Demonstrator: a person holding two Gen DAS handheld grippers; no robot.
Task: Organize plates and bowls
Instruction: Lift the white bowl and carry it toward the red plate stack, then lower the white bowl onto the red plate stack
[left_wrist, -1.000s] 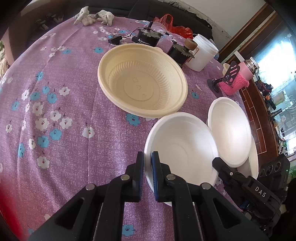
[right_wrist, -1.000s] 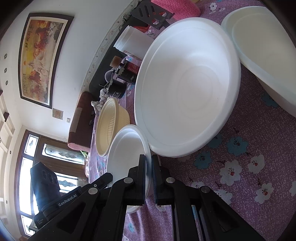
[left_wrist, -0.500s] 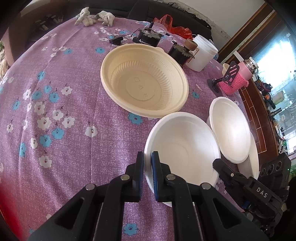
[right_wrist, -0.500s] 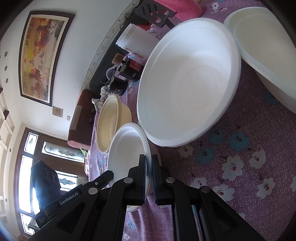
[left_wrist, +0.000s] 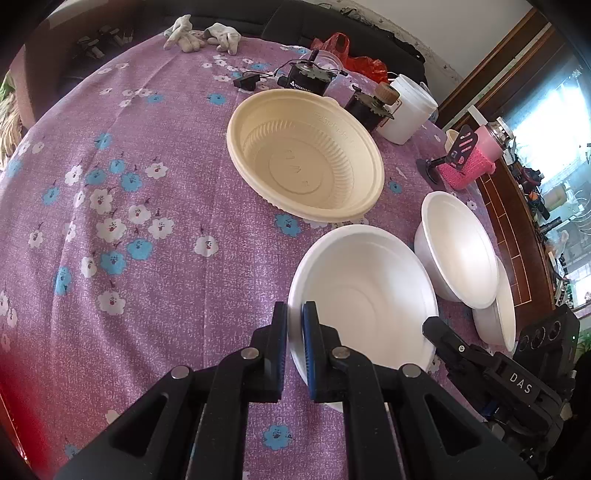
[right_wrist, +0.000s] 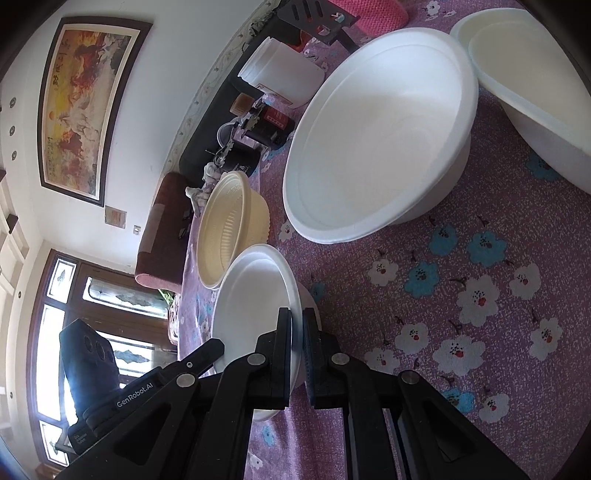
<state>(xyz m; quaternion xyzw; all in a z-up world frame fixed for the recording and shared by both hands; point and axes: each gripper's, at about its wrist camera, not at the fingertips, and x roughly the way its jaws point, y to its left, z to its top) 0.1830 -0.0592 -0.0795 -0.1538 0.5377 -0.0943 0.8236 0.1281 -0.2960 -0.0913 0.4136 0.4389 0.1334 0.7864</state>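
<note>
Evidently you pinch the white foam bowl (left_wrist: 360, 306) by opposite rims, left gripper (left_wrist: 294, 325) at nine o'clock, right gripper (right_wrist: 296, 332) at three, both clamped narrow to steady it for nesting.

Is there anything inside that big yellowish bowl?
No. The yellowish bowl looks empty: only its ribbed wall and faint marks moulded into the bottom show. What lies under it on the cloth is hidden.

left gripper (left_wrist: 294, 321) clamped on near rim of white foam bowl (left_wrist: 365, 295) | cream bowl (left_wrist: 304, 158) far | right gripper (left_wrist: 430, 325) at bowl's right rim
</note>
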